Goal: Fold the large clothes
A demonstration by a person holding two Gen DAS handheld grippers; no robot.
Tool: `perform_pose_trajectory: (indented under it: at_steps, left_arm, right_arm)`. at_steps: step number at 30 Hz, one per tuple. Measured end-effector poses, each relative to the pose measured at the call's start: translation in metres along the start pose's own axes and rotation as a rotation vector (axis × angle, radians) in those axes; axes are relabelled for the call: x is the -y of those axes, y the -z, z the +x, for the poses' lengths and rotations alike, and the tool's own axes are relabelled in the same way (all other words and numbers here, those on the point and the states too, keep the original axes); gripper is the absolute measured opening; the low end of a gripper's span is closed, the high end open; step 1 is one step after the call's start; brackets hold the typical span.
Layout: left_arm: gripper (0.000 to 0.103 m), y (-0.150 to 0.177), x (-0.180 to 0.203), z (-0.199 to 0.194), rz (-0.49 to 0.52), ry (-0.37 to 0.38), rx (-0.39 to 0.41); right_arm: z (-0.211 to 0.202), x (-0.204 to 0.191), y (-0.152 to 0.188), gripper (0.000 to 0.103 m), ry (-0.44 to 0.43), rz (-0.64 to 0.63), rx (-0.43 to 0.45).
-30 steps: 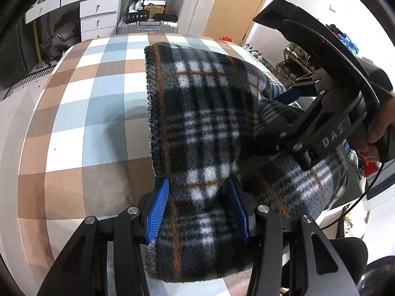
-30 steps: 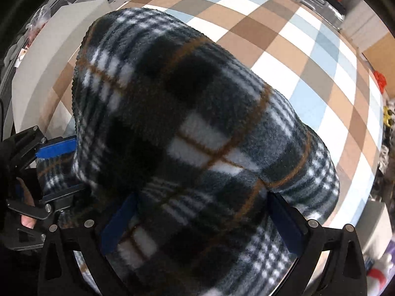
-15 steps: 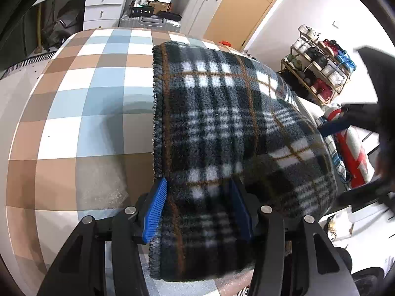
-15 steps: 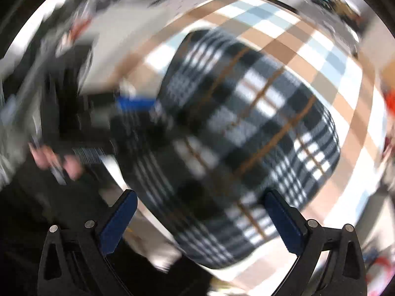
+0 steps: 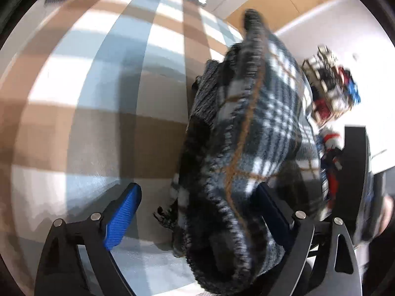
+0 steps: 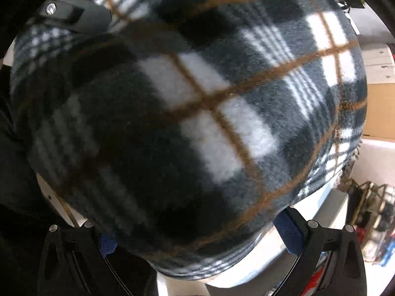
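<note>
Two grippers in frame, one plaid fleece garment [image 5: 249,143] between them.

Left gripper [image 5: 195,212]: jaws spread wide. Its blue left pad [image 5: 122,215] is bare, with a clear gap to the fabric. The right pad is mostly hidden under the fleece, which drapes over it; no pinch visible. In the left wrist view the garment runs from 6 o'clock up to about 1 o'clock as a thick bunched roll with a brown stripe along its length and a dark frayed edge on its 9 o'clock side. It sits over the checked tablecloth [image 5: 98,93] of brown, white and light-blue squares, which fills the 9 to 12 o'clock half of the view. That view is motion-blurred, so whether the roll touches the cloth or hangs above it cannot be told. A blurred rack of coloured items [image 5: 330,83] is at 2 o'clock. A black bar-shaped part [image 5: 354,172], possibly the other tool, stands at 3 o'clock.

Right gripper [image 6: 197,236]: fleece fills almost its whole view, bulging between and over the fingers. A blue pad [image 6: 288,231] shows at 5 o'clock and a sliver of the other [image 6: 107,244] at 7 o'clock. Pads are wide apart with fabric packed between them; whether they actually press on it cannot be told. A black bracket with a screw [image 6: 74,16] peeks out at 11 o'clock above the fabric. White drawers [image 6: 380,61] are at 3 o'clock.
</note>
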State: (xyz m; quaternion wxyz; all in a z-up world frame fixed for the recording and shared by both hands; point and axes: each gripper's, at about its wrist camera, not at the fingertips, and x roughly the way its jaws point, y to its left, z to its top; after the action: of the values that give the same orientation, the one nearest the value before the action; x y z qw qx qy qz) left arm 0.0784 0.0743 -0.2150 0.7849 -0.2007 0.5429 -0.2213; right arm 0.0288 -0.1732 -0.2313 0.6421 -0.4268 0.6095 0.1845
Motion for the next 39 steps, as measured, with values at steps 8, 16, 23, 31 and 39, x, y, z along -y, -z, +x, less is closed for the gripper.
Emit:
perform_pose_trajectory:
  at_steps: [8, 16, 23, 31, 39]
  left_arm:
    - [0.084, 0.013, 0.024, -0.052, 0.159, -0.103, 0.219]
    - [0.084, 0.022, 0.046, -0.095, 0.296, 0.184, 0.408]
    - [0.084, 0.017, 0.063, -0.024, 0.390, 0.063, 0.171]
    - [0.084, 0.009, 0.043, -0.006, 0.327, 0.026, 0.075]
    - [0.085, 0.009, 0.039, 0.000, 0.283, 0.018, 0.028]
  right_arm:
    - [-0.068, 0.068, 0.051, 0.103, -0.418, 0.222, 0.297]
    - [-0.055, 0.086, 0.055, 0.103, -0.923, 0.455, 0.378]
    - [-0.021, 0.096, 0.056, 0.103, -1.010, 0.620, 0.271]
    - [-0.005, 0.108, 0.053, 0.103, -1.038, 0.684, 0.228]
    - [-0.010, 0.090, 0.032, 0.103, -0.974, 0.683, 0.239]
